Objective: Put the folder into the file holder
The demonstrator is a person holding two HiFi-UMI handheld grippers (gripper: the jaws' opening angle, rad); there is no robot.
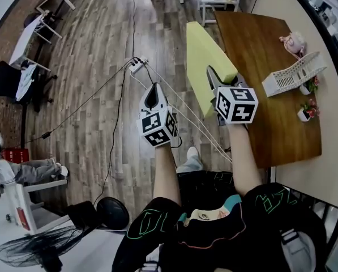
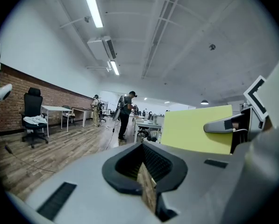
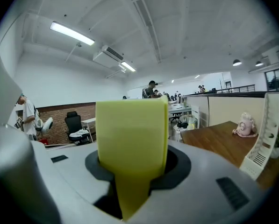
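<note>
A yellow folder (image 1: 205, 58) hangs in the air over the left edge of the brown table (image 1: 259, 50), and my right gripper (image 1: 215, 84) is shut on its near end. In the right gripper view the folder (image 3: 132, 134) stands upright between the jaws of the right gripper (image 3: 132, 171) and hides what lies straight ahead. The white slotted file holder (image 1: 293, 75) lies on the table to the right of the folder; it shows again as the file holder (image 3: 265, 134) at the right edge. My left gripper (image 1: 153, 96) hovers over the floor, left of the folder. Its jaws, seen close up as the left gripper (image 2: 146, 171), stand slightly apart with nothing between them.
A pink toy (image 1: 293, 43) and small flower pots (image 1: 306, 112) sit near the file holder. Cables and a power strip (image 1: 137, 66) lie on the wooden floor. A fan (image 1: 44, 248) stands at the lower left. A person (image 2: 125, 113) stands far off among desks.
</note>
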